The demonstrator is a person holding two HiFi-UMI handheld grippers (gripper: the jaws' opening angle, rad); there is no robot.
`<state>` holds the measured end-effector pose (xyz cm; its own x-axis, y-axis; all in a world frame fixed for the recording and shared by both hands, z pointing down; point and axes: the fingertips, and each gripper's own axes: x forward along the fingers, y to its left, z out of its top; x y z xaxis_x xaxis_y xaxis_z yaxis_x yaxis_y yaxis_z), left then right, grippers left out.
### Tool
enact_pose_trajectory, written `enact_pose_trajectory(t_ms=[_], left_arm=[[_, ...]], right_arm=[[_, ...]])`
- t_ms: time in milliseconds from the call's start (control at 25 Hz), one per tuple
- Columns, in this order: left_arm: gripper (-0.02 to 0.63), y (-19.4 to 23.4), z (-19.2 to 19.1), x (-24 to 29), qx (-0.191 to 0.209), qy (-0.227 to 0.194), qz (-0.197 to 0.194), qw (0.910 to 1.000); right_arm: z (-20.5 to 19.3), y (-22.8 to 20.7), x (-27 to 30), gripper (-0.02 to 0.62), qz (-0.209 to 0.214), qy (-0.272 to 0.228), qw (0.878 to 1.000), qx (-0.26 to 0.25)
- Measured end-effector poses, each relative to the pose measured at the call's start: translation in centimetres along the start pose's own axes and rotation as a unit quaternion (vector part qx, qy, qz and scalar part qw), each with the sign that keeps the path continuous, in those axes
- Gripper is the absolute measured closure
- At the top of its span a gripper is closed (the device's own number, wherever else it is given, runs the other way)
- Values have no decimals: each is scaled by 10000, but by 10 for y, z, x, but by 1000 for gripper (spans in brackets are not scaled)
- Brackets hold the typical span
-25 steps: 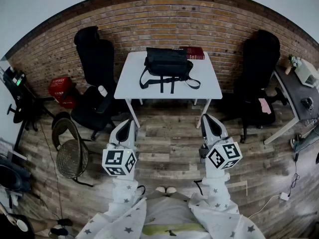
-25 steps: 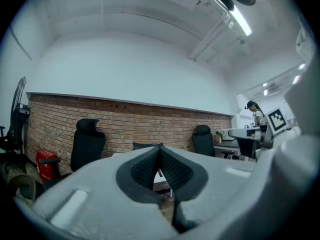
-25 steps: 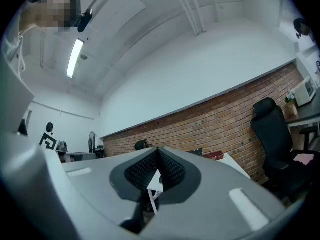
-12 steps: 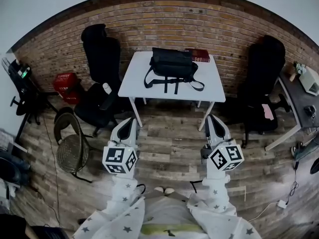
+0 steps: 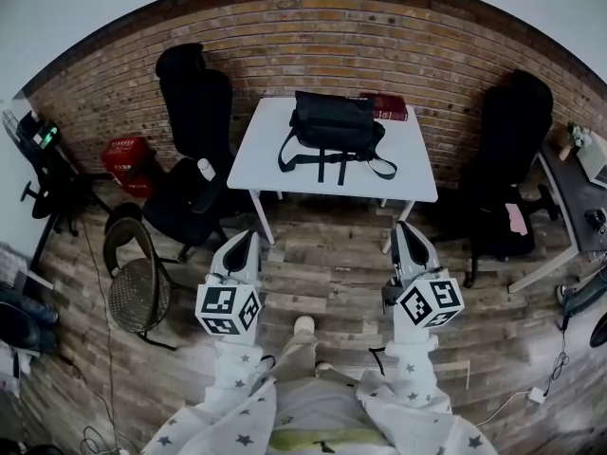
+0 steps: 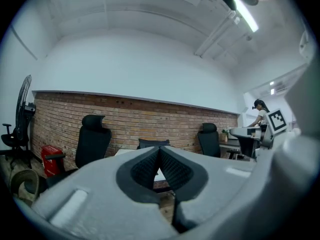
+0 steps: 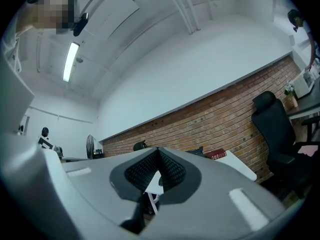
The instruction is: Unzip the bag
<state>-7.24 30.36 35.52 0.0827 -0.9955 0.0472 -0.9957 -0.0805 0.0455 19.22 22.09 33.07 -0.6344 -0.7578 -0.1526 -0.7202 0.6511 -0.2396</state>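
The black bag (image 5: pixel 335 127) lies crosswise on the worktop (image 5: pixel 408 173), well ahead of both grippers (image 5: pixel 237 254) (image 5: pixel 410 246), jaws closed, empty.

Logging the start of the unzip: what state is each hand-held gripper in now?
Left hand-held gripper: closed, holding nothing.
Right hand-held gripper: closed, holding nothing.

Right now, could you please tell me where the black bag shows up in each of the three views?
Head view: the black bag lies on the white table, upper centre.
Left gripper view: the black bag is small, just below centre, above the meeting jaws.
Right gripper view: the black bag is small, below centre, left of the red book.
Shared landmark: the brick wall behind the bag.
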Motion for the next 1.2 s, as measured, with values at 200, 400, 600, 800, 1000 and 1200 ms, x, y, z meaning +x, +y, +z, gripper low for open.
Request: enact_pose_trajectory(t_ms=[200,400,600,800,1000,1200], left_arm=[[607,24,-5,44,-67,17,-18,10000],[607,60,1,102,-61,-1,-86,9999],[607,90,2,155,-100,68,-233,9997],[607,107,1,198,-131,126,-468,9987],[607,115,-9,225,-172,255,-643,9975],[607,121,-20,244,-230,394,-720,9964]], right_arm=[[-12,-17,44,588,-30,40,10000,48],[-21,-31,106,588,-65,35,9999,76],[-31,-41,161,588,-133,101,9998,139],[-39,-49,199,588,-247,132,9994,179],[-55,-56,218,588,-382,206,9987,265],[-66,-65,232,588,-480,342,9978,317]])
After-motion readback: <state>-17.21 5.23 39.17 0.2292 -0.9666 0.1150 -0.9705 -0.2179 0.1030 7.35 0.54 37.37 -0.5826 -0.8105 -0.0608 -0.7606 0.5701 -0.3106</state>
